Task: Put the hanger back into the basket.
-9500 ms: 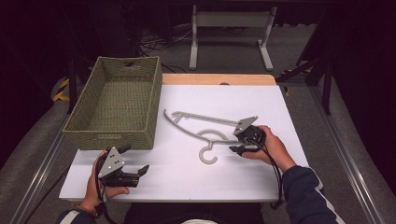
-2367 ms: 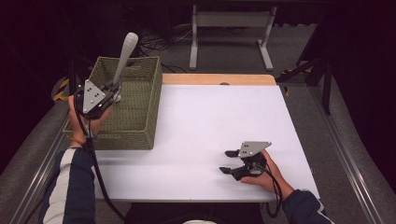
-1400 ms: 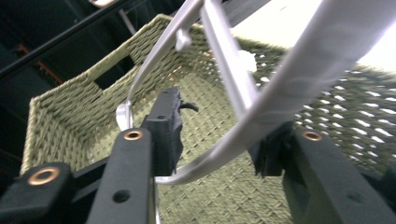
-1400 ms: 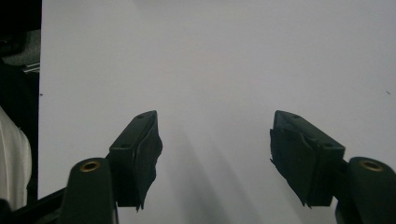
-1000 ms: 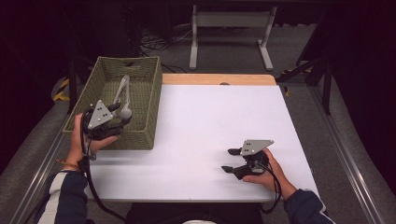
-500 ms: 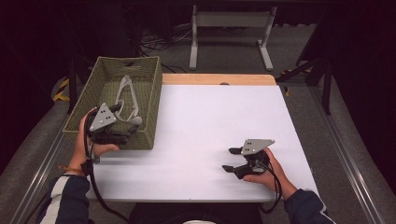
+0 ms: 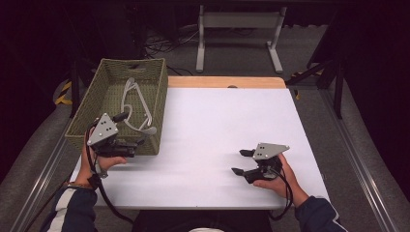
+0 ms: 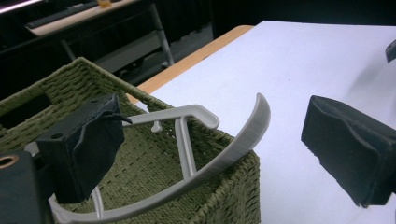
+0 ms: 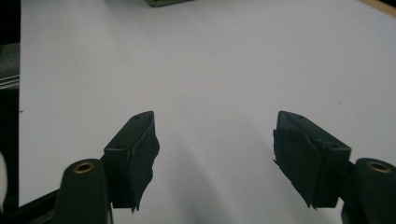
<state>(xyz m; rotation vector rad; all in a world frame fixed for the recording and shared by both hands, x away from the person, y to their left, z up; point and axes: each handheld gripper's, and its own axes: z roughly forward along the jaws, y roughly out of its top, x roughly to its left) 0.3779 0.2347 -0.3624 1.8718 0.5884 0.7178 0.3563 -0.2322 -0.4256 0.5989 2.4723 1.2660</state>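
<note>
A pale grey plastic hanger [image 7: 131,102] lies in the green woven basket [image 7: 162,108], one curved end [image 8: 254,123] leaning over the near right rim. My left gripper [image 7: 134,130] hovers at that near corner of the basket. Its jaws have just been opening and now stand wide, and the hanger's arm [image 8: 187,144] passes between them without either pad touching it. My right gripper [image 7: 238,161] rests open on the white table [image 7: 212,125] at the near right, with only bare tabletop [image 9: 210,56] between its jaws [image 9: 212,135].
The basket stands at the table's left edge. A wooden strip [image 7: 222,82] runs along the far edge. Beyond it stands a metal frame [image 7: 237,19] on the floor, with dark stands to the right [image 7: 333,63].
The left gripper lowered the hanger into the basket, let go of it and drew back toward the near corner. The right gripper stayed where it was.
</note>
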